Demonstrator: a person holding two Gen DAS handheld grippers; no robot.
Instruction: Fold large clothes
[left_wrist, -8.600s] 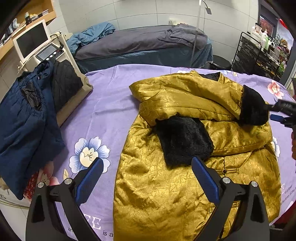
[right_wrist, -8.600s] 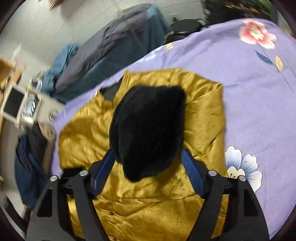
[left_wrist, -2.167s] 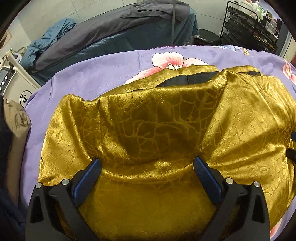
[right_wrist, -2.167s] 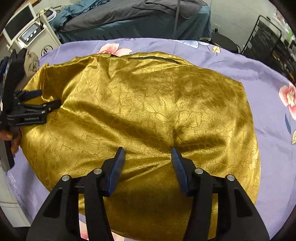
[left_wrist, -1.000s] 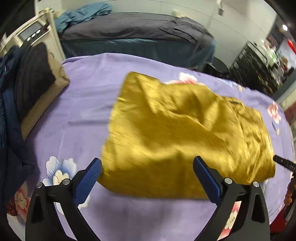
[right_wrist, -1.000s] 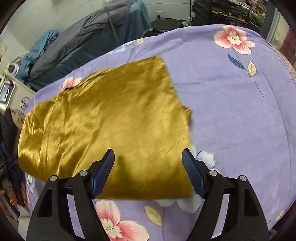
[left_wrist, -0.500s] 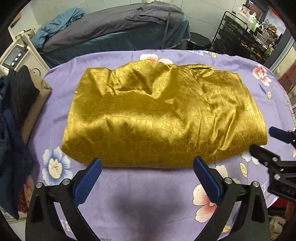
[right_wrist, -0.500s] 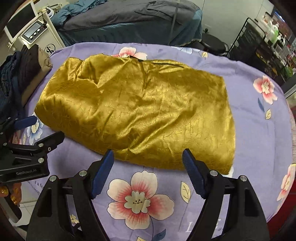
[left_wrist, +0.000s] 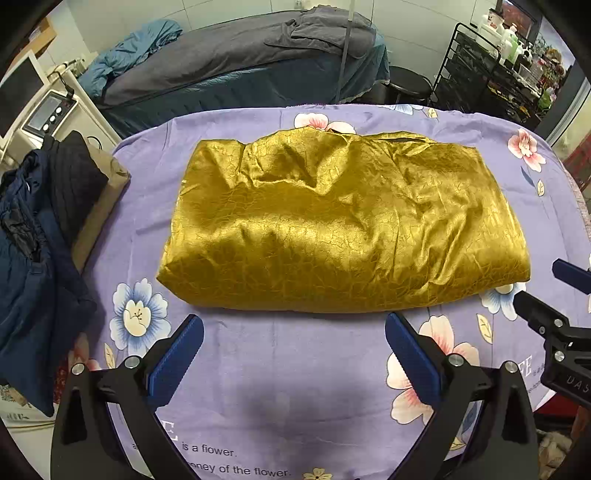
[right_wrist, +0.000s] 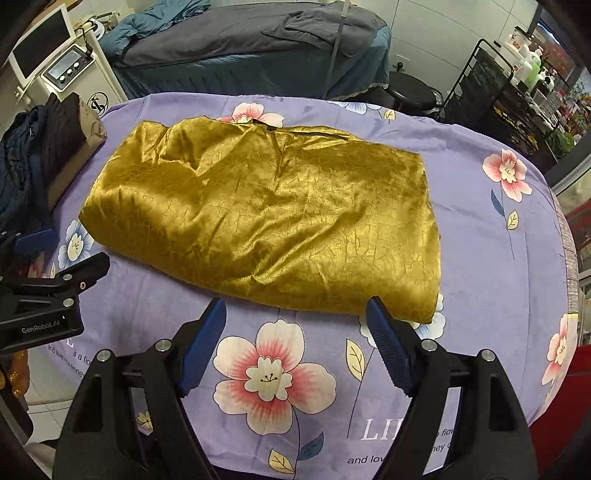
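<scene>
Left gripper (left_wrist: 293, 345) jaws wide apart, empty, over bare purple sheet (left_wrist: 280, 387), right gripper (right_wrist: 295, 332) likewise spread, holding nothing, folded gold garment (left_wrist: 343, 225) frame centre, just beyond both sets of fingertips, untouched

Folded garment (left_wrist: 343, 221) lies flat mid-table on the sheet (left_wrist: 295, 387), long edge across the view. Clothes pile (left_wrist: 40, 229) at the table's left edge, well apart from the garment. Left gripper (left_wrist: 293, 354) and right gripper (right_wrist: 295, 343) both hang above bare sheet on the near side of the garment, jaws apart, nothing between them, left one nearer the pile. Behind the table: bed (left_wrist: 240, 70). Machine (left_wrist: 44, 118) back left, rack (left_wrist: 491, 74) back right.
</scene>
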